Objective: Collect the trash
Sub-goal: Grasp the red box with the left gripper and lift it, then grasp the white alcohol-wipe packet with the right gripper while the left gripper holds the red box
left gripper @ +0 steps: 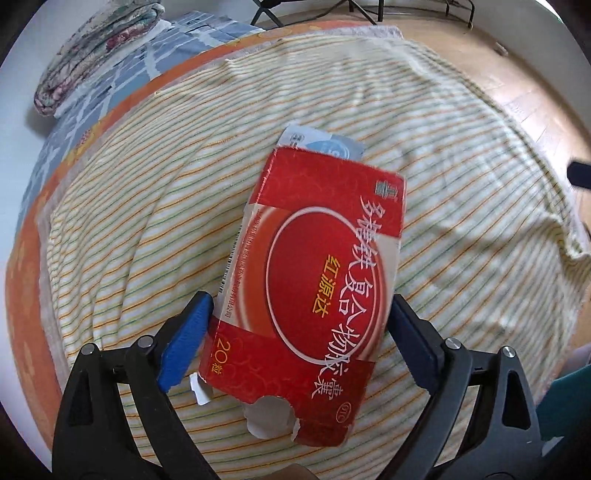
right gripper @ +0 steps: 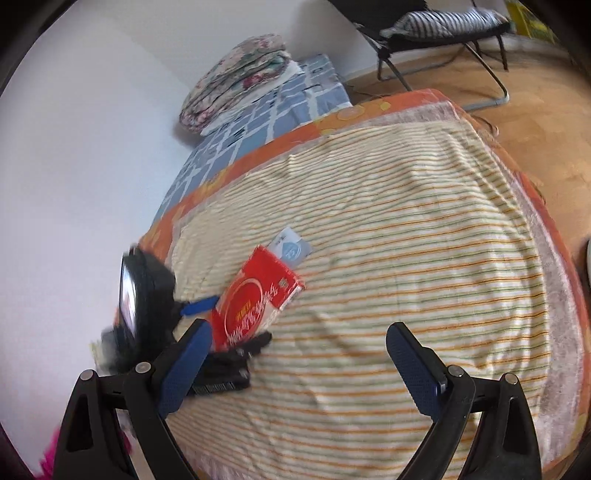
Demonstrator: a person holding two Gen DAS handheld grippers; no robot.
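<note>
A torn red medicine box (left gripper: 314, 291) with white Chinese lettering sits between the blue pads of my left gripper (left gripper: 301, 314), which is shut on its sides just above the striped blanket (left gripper: 147, 221). A small blue and white packet (left gripper: 325, 142) lies on the blanket just beyond the box. In the right wrist view the red box (right gripper: 258, 295) and the left gripper (right gripper: 210, 310) holding it show at the left, with the packet (right gripper: 291, 247) behind. My right gripper (right gripper: 299, 350) is open and empty above the blanket.
The blanket covers a bed with an orange sheet (right gripper: 369, 107) and a blue patterned cover (right gripper: 258, 122). A folded floral quilt (right gripper: 236, 81) lies at the head by the white wall. A folding chair (right gripper: 443, 33) stands on the wooden floor (right gripper: 535, 122) to the right.
</note>
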